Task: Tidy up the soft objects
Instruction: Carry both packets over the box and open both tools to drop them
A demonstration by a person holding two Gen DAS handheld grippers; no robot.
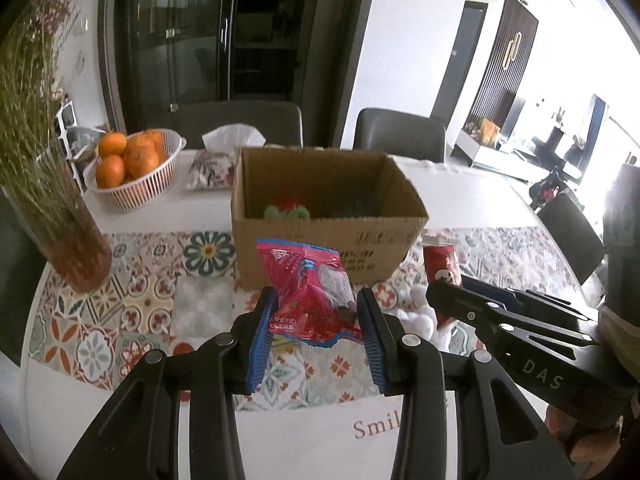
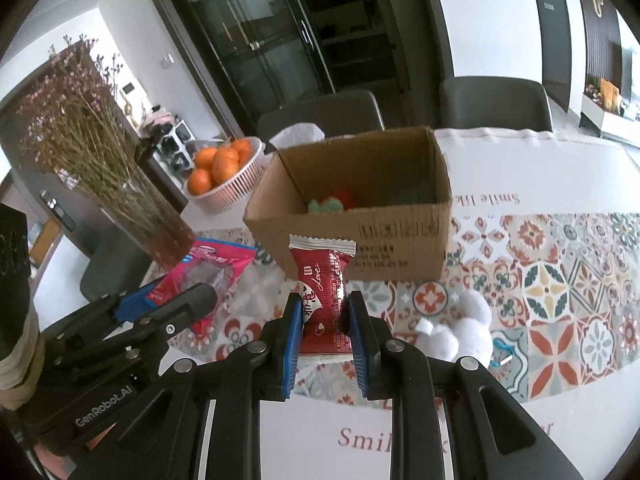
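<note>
My left gripper is shut on a pink-red snack bag and holds it above the patterned cloth, in front of an open cardboard box. My right gripper is shut on a dark red snack packet, also held in front of the box. A green and red soft toy lies inside the box; it also shows in the right wrist view. A white plush toy lies on the cloth to the right. The left gripper with its bag shows at the left of the right wrist view.
A glass vase of dried flowers stands at the left. A white basket of oranges and a tissue pack sit behind the box. Dark chairs stand at the far table edge.
</note>
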